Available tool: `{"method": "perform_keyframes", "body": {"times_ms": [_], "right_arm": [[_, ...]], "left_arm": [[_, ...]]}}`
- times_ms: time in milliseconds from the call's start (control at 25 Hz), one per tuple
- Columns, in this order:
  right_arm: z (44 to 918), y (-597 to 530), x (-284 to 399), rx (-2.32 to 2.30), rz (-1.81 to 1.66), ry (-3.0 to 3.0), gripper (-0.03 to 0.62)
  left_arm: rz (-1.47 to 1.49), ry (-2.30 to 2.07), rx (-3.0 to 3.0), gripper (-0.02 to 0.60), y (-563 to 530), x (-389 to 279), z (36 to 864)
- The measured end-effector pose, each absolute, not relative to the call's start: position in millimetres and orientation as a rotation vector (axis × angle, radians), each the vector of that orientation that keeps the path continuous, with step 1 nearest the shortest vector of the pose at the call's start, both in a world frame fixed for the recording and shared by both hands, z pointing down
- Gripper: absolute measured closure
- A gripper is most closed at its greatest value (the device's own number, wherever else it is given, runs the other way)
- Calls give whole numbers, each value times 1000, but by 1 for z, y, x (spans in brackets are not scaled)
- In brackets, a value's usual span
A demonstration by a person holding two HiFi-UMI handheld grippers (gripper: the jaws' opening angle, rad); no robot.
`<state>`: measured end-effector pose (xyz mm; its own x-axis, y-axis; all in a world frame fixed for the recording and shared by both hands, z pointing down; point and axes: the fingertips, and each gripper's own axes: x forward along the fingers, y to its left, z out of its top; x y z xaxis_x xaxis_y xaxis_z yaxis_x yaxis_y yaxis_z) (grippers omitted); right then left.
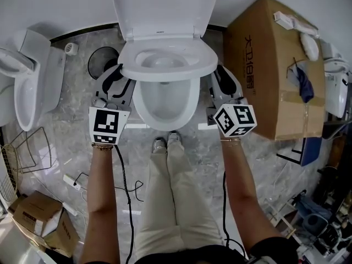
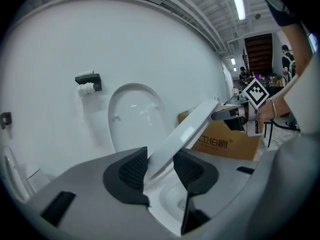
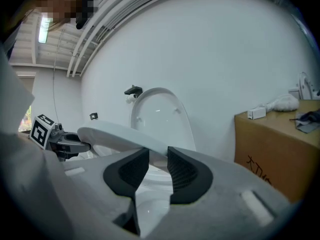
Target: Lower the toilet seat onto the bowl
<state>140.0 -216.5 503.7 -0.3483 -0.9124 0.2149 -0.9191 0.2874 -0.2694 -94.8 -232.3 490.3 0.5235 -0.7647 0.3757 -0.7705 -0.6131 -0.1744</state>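
The left gripper is clamped on the left edge of the toilet seat. The right gripper is clamped on the seat's right edge, with the white rim pinched between each pair of dark pads. The seat hangs tilted above the bowl, its front raised off the bowl's rim, and the lid stands upright behind it.
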Motion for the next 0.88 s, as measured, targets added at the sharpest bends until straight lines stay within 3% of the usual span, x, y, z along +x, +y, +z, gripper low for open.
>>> {"method": "perform_keyframes", "body": {"times_ms": [880], "right_arm": [[533,-175,137,1725,449,-2374,491]], "left_arm": [[877,-1301,2772,416,-192,-94,523]]}}
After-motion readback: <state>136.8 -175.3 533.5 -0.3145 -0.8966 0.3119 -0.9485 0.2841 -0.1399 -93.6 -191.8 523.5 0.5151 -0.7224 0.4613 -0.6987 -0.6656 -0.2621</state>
